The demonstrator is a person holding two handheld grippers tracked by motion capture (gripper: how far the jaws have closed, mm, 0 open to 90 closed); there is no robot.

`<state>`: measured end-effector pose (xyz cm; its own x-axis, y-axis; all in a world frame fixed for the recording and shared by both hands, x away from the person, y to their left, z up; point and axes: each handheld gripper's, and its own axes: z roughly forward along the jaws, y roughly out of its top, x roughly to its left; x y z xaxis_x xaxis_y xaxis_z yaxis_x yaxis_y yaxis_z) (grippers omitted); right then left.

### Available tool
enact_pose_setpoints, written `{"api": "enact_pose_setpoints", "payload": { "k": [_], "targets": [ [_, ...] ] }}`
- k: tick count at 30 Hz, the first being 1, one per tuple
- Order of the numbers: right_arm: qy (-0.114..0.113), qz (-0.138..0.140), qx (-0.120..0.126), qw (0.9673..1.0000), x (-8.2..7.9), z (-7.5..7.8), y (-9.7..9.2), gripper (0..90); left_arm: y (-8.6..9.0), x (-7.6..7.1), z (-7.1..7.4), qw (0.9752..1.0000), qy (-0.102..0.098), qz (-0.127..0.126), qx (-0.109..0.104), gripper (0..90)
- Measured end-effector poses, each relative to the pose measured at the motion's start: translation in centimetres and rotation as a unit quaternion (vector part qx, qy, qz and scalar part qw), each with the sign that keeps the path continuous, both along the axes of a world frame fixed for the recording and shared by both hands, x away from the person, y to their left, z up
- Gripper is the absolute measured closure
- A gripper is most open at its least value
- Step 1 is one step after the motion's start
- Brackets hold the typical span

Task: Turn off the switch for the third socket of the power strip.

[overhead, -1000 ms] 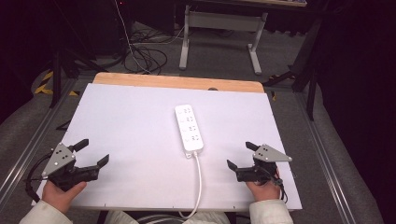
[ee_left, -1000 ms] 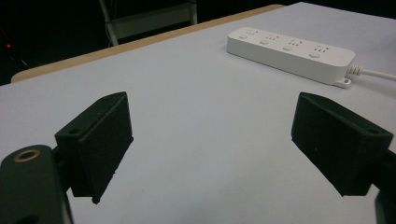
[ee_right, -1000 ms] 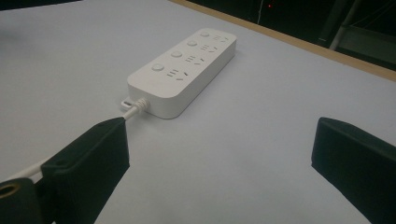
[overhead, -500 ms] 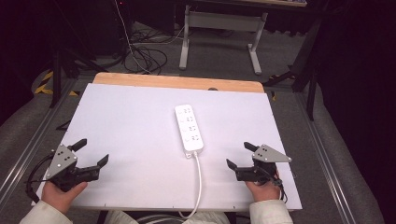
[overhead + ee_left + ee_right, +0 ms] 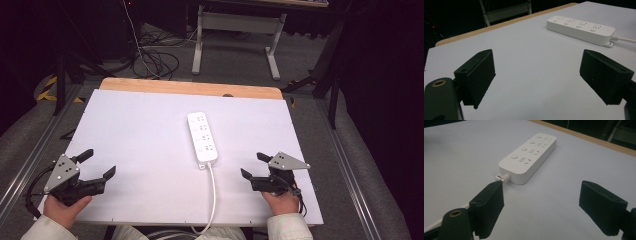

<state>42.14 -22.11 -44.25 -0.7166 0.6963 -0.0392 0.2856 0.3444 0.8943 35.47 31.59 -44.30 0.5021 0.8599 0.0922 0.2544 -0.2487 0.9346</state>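
A white power strip is lying flat near the middle of the white board that is covering the table, its long side running away from the person. Four sets of sockets are showing along its top, each with a small round button beside it. Its white cord is leaving the near end and trailing back over the near edge of the board, between the person's two arms.

The person is holding the left gripper over the near left corner of the board, jaws standing wide apart with nothing between them — in the left gripper view the bare board is showing through the gap, and the power strip is sitting well beyond the jaws, off to the upper right. The left hand is wrapped around the handle.

The right gripper is sitting over the near right part of the board, also spread open and empty. In the right gripper view the power strip is lying ahead of the jaws, apart from them, with the cord running down behind the left jaw. The right hand is gripping from below.

Beyond the board a strip of the wooden tabletop is showing — and behind that, dark cables are lying tangled on the floor beside a pale metal stand.
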Motion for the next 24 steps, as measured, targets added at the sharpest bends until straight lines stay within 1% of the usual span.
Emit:
{"api": "enact_pose_setpoints", "payload": {
  "k": [2, 3, 4, 7, 13, 16, 22, 24],
  "targets": [
    [0.009, 0.003, 0.000, 1.0000, 0.4, 0.4, 0.3, 19.9, 0.0, 0.0, 0.0, 1.0000, 0.003, 0.000, 0.002, 13.4],
    [0.009, 0.003, 0.000, 1.0000, 0.4, 0.4, 0.3, 19.9, 0.0, 0.0, 0.0, 1.0000, 0.005, -0.001, -0.001, 13.4],
    [0.010, 0.005, -0.003, 0.9999, 0.6, 0.7, 0.6, 19.9, 0.1, 0.1, -0.1, 1.0000, 0.005, 0.003, -0.003, 13.4],
    [0.012, 0.011, -0.009, 0.9998, 1.0, 1.3, 1.1, 20.0, 0.1, 0.1, -0.1, 1.0000, 0.006, 0.004, -0.002, 13.5],
    [0.016, 0.024, -0.017, 0.9994, 2.0, 2.2, 2.2, 20.0, -0.1, 0.0, -0.1, 0.9999, 0.002, 0.004, 0.010, 14.1],
    [0.014, 0.029, -0.027, 0.9991, 2.6, 2.7, 3.1, 20.2, -0.2, -0.1, -0.1, 0.9999, 0.001, 0.004, 0.012, 14.1],
    [0.015, 0.035, -0.025, 0.9990, 3.2, 3.2, 3.9, 20.4, -0.2, 0.0, -0.1, 0.9999, 0.003, 0.004, 0.013, 14.1],
    [0.011, 0.040, -0.033, 0.9986, 3.7, 3.7, 4.6, 20.4, -0.2, -0.1, -0.1, 0.9999, 0.002, 0.004, 0.013, 14.1]
  ]
}}
